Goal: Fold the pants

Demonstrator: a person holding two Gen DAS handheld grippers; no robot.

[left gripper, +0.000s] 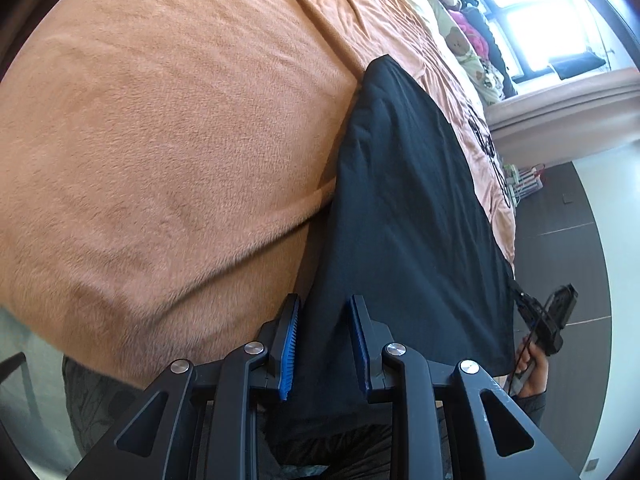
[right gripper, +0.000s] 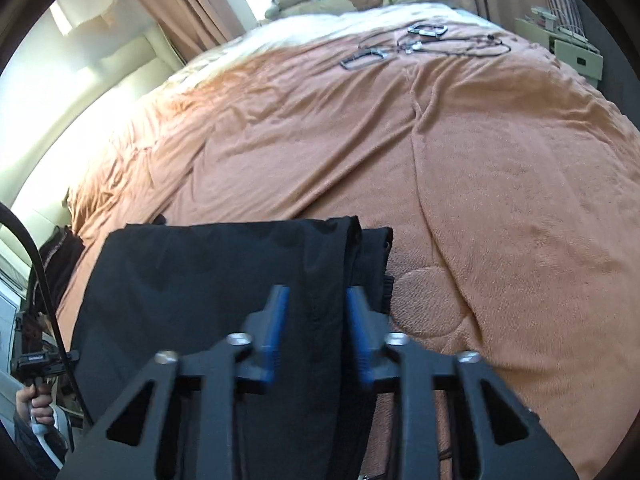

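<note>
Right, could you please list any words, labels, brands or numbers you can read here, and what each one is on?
Dark lettering on the orange blanket: warped at the picture's edge, not readable.
Small pale mark on the black camera mount in the person's hand: too blurred to read.
Black pants: no text shows.
Nothing in either view can be quoted.

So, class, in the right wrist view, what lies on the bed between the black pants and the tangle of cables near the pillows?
Only bare, wrinkled orange blanket lies between the pants and the cables; the right wrist view shows it.
</note>
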